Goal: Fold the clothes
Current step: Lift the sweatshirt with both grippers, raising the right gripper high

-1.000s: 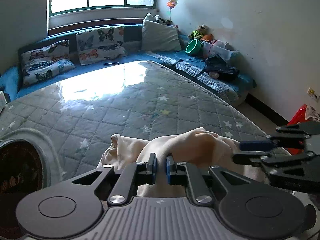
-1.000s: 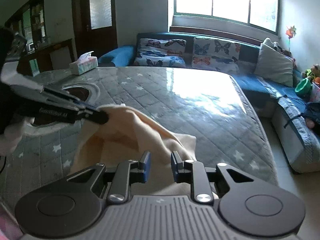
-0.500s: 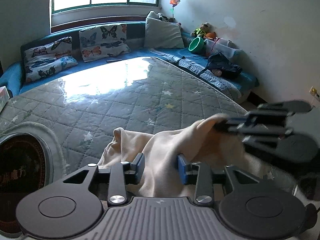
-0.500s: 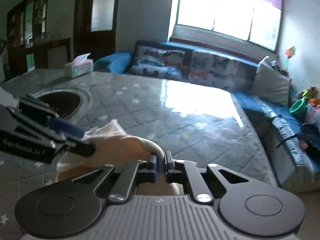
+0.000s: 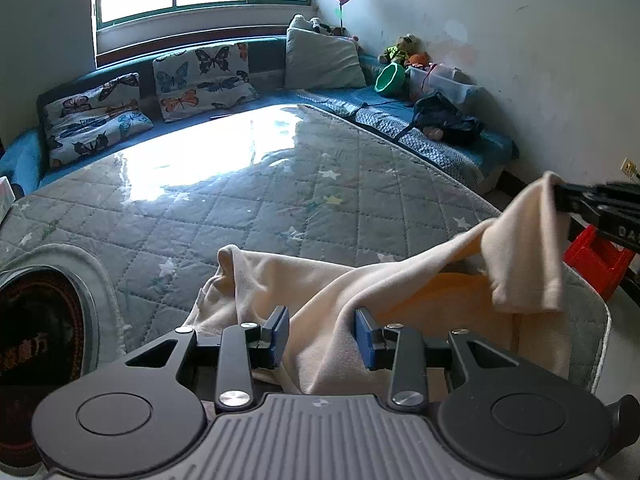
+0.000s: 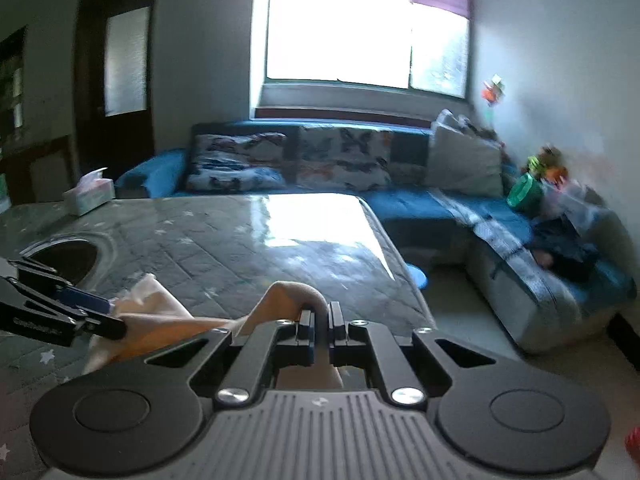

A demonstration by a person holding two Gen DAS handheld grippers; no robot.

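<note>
Round dark opening (image 5: 36, 328) at left of grey quilted star-print surface (image 5: 248, 208). Cream garment (image 5: 320, 296) heaped at near edge. Left gripper (image 5: 322, 330) spread astride a fold; right gripper (image 6: 320, 320) pinching lifted corner. Blue sofa (image 5: 440, 140) beyond.

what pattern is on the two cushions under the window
Butterflies, multicoloured on a white ground. The cushions show sharpest in the left wrist view.
</note>
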